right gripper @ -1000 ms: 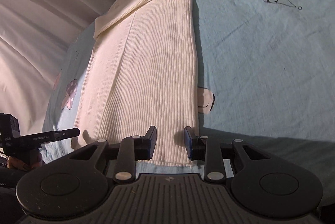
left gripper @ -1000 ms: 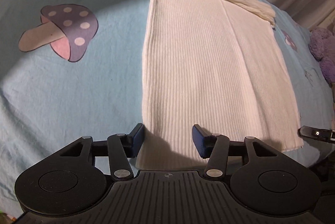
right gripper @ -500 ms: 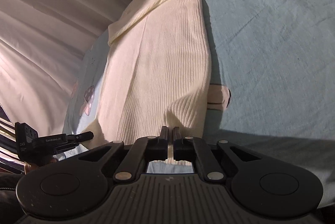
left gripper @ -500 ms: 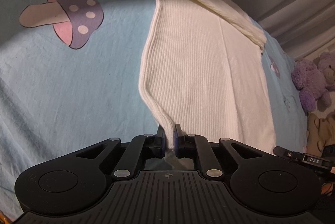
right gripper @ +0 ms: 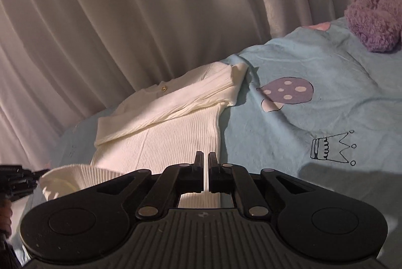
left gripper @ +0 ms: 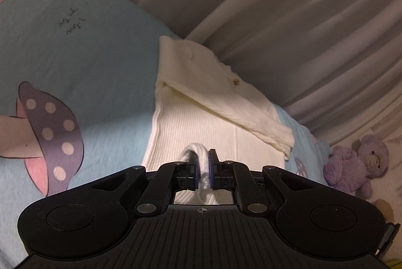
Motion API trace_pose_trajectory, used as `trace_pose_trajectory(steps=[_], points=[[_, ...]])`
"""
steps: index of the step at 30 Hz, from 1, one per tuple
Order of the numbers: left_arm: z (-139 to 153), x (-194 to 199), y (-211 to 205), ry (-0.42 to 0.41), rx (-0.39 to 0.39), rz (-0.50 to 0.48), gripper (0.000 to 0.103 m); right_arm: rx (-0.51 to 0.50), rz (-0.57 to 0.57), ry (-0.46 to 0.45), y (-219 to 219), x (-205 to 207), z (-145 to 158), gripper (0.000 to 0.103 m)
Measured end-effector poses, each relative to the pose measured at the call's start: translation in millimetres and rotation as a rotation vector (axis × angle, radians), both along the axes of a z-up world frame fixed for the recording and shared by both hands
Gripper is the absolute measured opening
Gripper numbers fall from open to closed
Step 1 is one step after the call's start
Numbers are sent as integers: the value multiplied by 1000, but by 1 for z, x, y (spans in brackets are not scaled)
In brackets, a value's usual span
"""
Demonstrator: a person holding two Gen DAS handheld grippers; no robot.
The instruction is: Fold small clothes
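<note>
I have the sweater [left gripper: 201, 128] on the bed [left gripper: 75, 62], sleeves already folded in; my left gripper [left gripper: 202, 166] and right gripper [right gripper: 205, 168] each pinch its hem, bottom-to-top fold not yet laid.

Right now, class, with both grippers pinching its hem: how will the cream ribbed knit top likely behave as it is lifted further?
The cream ribbed knit top is probably floppy: its hem curls over the left gripper and sags beside the right gripper. It seems light, since thin pinches raise it. The ribbing may stretch, so the unheld middle could droop.
</note>
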State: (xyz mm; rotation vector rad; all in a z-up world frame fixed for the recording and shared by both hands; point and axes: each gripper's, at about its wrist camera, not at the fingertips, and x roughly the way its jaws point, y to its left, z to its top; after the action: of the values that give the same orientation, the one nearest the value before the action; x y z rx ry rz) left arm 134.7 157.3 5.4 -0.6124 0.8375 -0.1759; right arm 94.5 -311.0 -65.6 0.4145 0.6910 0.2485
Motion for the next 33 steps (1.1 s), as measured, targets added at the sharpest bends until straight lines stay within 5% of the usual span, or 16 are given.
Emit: trace_pose_trajectory(steps=[4,10,15,17,18,20,23,26,29,33], points=[[-16,7,1,37,-10,-3,9,-79,140,29,-1,-26,-6,37],[-28,18,9,84,-22,12,9,-62,182,69,2,-40,-20,43],[-30,26,3,93,-17,-6,9,-259,293,37,55,-19,-30,43],[-31,30,3,97,-17,-6,9,-297,330,86,65,-9,-38,28],[-31,32,4,95,-21,-4,9,-294,336,86,67,-6,-40,6],[-29,33,6,85,-17,8,9,-280,305,33,64,-4,-34,5],[-27,35,10,63,-14,36,10,-110,137,-24,37,11,-20,5],[-31,41,11,46,24,57,11,-1,17,10,18,32,-27,6],[-39,44,7,38,103,54,21,-31,-11,62,16,42,-42,10],[-48,41,9,28,138,43,23,58,-32,102,5,38,-55,17]])
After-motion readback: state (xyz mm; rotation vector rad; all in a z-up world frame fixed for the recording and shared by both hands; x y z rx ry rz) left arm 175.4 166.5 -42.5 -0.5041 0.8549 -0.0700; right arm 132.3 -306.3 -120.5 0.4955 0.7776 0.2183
